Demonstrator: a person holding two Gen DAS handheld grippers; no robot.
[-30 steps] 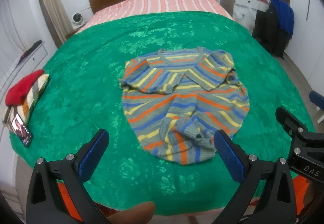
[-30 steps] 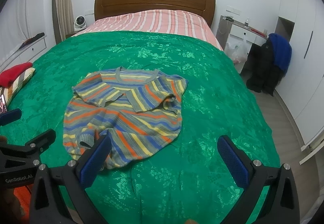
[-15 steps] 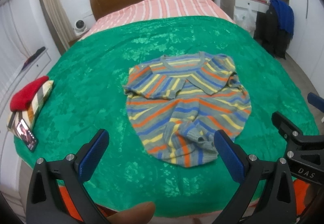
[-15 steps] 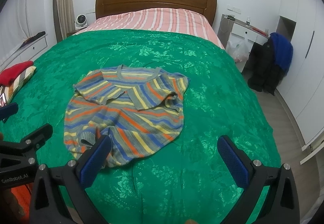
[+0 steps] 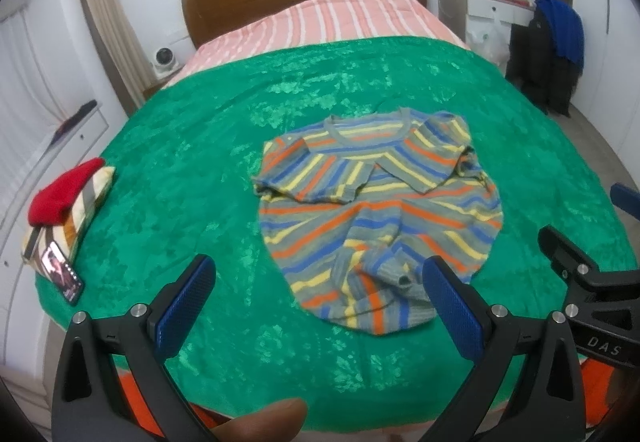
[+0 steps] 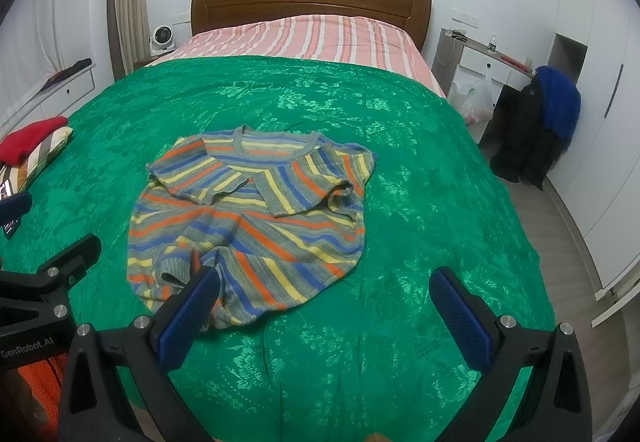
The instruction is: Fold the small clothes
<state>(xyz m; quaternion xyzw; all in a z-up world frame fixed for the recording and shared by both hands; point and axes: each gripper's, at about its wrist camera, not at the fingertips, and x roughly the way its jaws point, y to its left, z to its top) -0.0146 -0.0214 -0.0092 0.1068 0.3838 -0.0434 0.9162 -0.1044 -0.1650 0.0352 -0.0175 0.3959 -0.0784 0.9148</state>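
Both tongs gape empty over the bed
I risk pinching green cover (image 6: 400, 170) with the striped sweater (image 5: 380, 210); left gripper (image 5: 320, 306) and right gripper (image 6: 324, 314) hover near its bunched near hem.

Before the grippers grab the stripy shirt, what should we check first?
1. Left gripper open: ok.
2. Right gripper open: ok.
3. Both grippers empty: ok.
4. Shirt flat on the blanket: not ok, the hem is bunched.
5. Sleeves folded in over the chest: ok.
6. Nothing lying on the shirt: ok.
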